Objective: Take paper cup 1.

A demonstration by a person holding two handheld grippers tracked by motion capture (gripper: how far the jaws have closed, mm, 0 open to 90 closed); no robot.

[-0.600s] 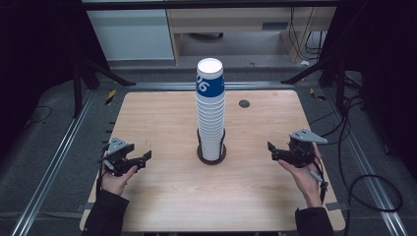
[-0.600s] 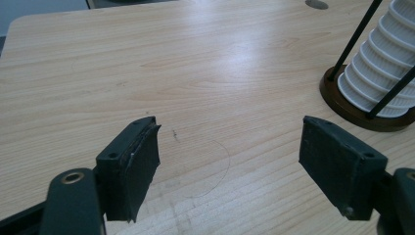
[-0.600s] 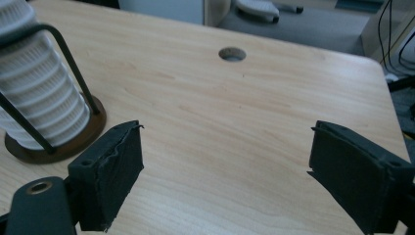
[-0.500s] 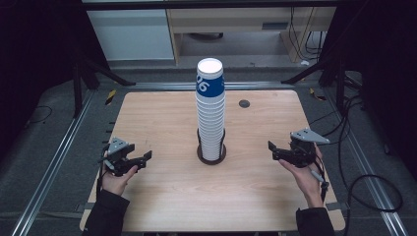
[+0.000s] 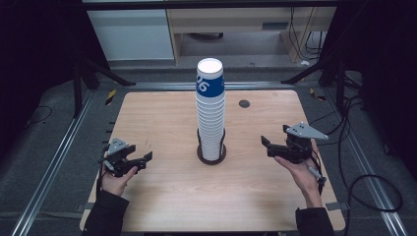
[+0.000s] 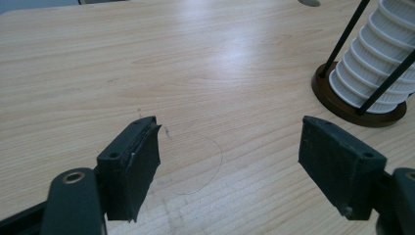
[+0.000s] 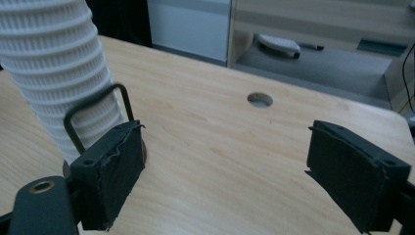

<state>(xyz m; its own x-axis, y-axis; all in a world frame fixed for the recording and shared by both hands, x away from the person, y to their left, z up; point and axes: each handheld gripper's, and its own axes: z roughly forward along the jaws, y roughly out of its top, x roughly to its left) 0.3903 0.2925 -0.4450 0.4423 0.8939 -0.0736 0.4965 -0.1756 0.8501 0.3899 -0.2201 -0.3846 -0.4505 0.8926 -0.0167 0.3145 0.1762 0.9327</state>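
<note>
Both released: left fingers point(image 5: 143, 158) at eight o'clock of cup stack point(image 5: 210, 110), right fingers point(image 5: 265, 145) at four, on bench point(image 5: 162, 118).

Ribbed paper cups point(image 5: 210, 113), wood-grain tbl point(image 5: 162, 118)

The only readable marking is a white "06", or what looks like it, on the blue band of the top paper cup point(image 5: 210, 81) of the stack.
</note>
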